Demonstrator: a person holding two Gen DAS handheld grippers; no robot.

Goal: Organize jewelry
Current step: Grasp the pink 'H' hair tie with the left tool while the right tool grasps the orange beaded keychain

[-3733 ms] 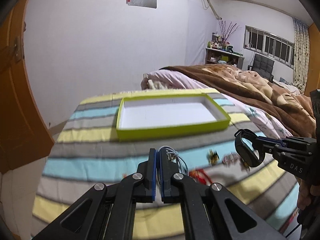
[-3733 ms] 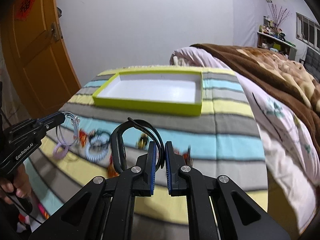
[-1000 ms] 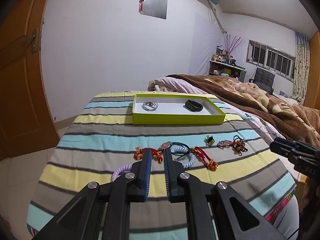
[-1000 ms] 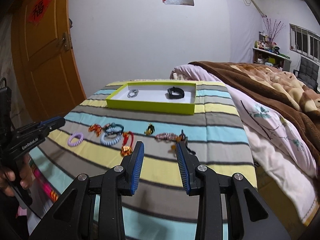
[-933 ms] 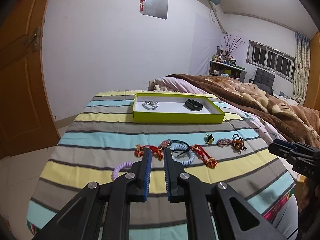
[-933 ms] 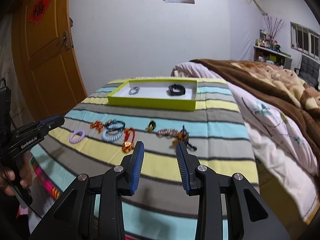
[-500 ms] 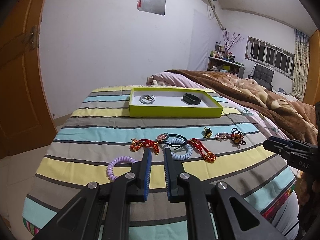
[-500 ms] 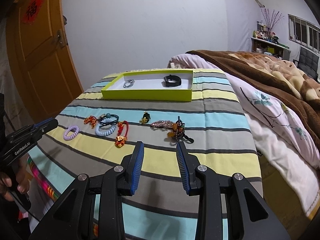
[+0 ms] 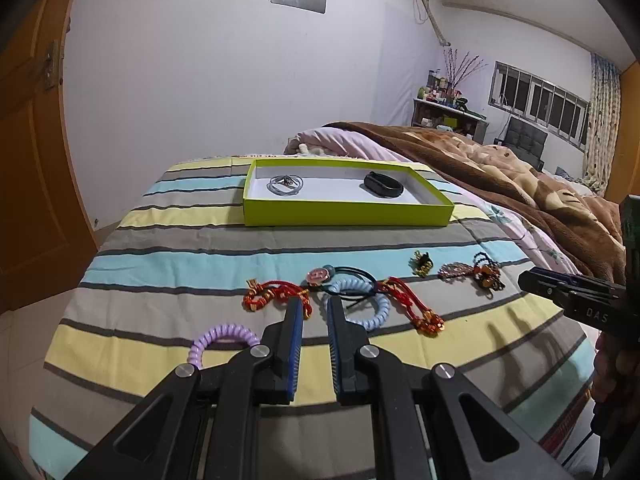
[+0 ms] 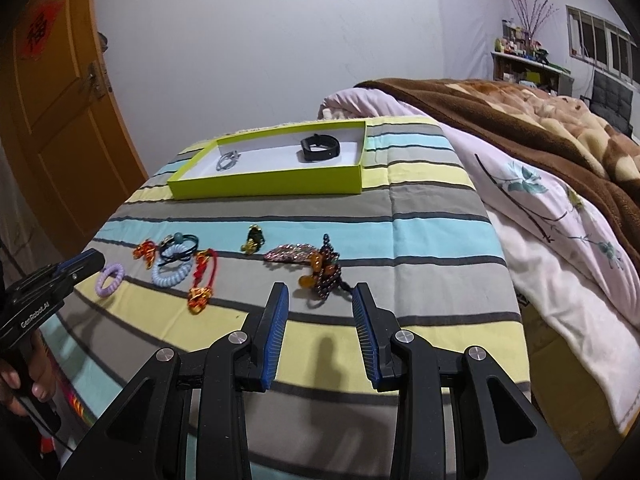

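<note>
A lime-green tray point(image 9: 344, 214) point(image 10: 268, 182) at the far end of the striped table holds a silver bracelet point(image 9: 285, 183) point(image 10: 228, 161) and a black band point(image 9: 383, 185) point(image 10: 320, 148). Loose jewelry lies in a row nearer me: a purple coil ring point(image 9: 218, 338) point(image 10: 109, 279), a blue coil ring point(image 9: 360, 300) point(image 10: 172, 274), red cord charms point(image 9: 276, 294) point(image 10: 202, 280), a pink beaded piece point(image 10: 294, 253) and a dark beaded bracelet point(image 10: 326, 274) point(image 9: 486, 272). My left gripper point(image 9: 314, 308) is slightly open and empty over the red charm and blue coil. My right gripper point(image 10: 320, 296) is open and empty just before the dark beaded bracelet.
The striped cloth point(image 9: 180, 248) covers the table. A bed with a brown blanket point(image 10: 520, 128) and floral sheet runs along the right side. An orange door point(image 10: 52, 100) stands at the left. A small gold-green charm point(image 10: 253, 240) lies mid-table.
Both grippers let go of the silver bracelet and black band into the tray, drew back, and now dip closer to the row of loose jewelry. The right gripper has opened wider.
</note>
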